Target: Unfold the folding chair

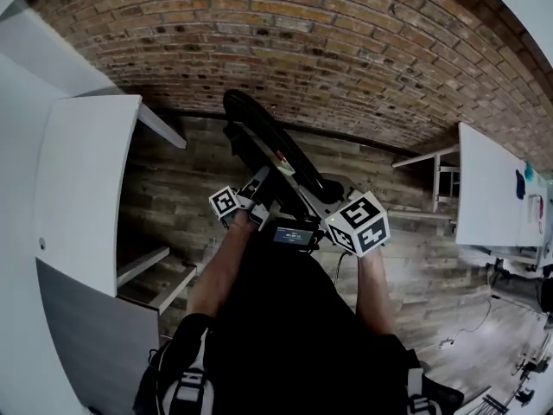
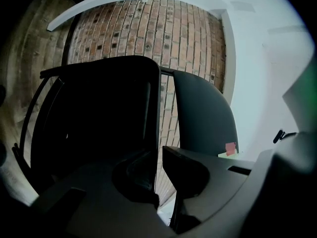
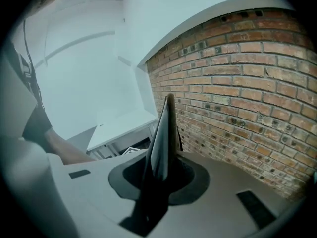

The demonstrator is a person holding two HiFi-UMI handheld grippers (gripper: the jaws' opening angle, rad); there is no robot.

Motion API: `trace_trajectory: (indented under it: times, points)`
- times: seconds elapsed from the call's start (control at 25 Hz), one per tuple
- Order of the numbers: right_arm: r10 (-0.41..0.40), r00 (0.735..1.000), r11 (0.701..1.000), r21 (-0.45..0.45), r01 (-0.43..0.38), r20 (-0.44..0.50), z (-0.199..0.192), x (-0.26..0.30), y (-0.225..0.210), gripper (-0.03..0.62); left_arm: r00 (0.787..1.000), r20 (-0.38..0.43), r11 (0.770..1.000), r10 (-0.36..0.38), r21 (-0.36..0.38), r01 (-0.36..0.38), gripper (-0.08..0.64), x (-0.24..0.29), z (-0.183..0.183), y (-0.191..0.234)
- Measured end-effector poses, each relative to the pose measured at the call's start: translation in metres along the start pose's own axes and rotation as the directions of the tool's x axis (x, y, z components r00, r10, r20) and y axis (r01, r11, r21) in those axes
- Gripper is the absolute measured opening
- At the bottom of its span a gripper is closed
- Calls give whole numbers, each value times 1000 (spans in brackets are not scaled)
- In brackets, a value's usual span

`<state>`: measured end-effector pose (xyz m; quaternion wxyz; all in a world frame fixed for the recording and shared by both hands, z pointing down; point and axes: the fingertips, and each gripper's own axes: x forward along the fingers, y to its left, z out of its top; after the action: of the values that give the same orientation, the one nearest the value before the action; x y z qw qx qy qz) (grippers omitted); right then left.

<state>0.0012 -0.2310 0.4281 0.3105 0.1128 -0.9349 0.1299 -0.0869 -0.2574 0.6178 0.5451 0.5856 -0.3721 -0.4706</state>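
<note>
The black folding chair (image 1: 270, 141) hangs folded in front of me, off the wood floor, its flat panels tilted towards the brick wall. My left gripper (image 1: 257, 190) is shut on its lower left edge, and my right gripper (image 1: 327, 213) is shut on its lower right edge. In the left gripper view the dark seat panel (image 2: 94, 118) fills the left, the curved backrest (image 2: 204, 113) stands to its right, and the panel's thin edge runs down between the left gripper (image 2: 159, 175) jaws. In the right gripper view a thin black chair edge (image 3: 166, 128) rises from between the right gripper (image 3: 158, 177) jaws.
A brick wall (image 1: 302, 50) stands close behind the chair. A white table (image 1: 86, 188) is at the left and another white table (image 1: 492, 188) at the right. Wood plank floor (image 1: 173, 197) lies below. My dark clothing and legs fill the lower middle.
</note>
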Motion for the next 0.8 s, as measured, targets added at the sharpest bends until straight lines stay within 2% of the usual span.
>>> trace_trajectory:
  times: [0.2,0.4,0.48,0.56,0.8]
  points:
    - [-17,1000,996,83,15,21,-11,-11,12,77,997,-52,999,54,4,-53,52,-18,-15,-1]
    - [-68,997,983,175,60,37,-35,-20,24,77,987,-135,996,85,4,-85,52,-31,-32,3]
    - [-87,995,978,193,78,39,-37,-16,35,77,982,-155,995,104,16,-103,52,-42,-27,7]
    - [-117,993,973,206,109,31,-42,-19,45,77,979,-180,995,96,19,-94,52,-48,-32,7]
    - [-250,968,932,269,244,-12,-64,-36,90,77,956,-291,997,47,-47,-63,52,-75,-71,9]
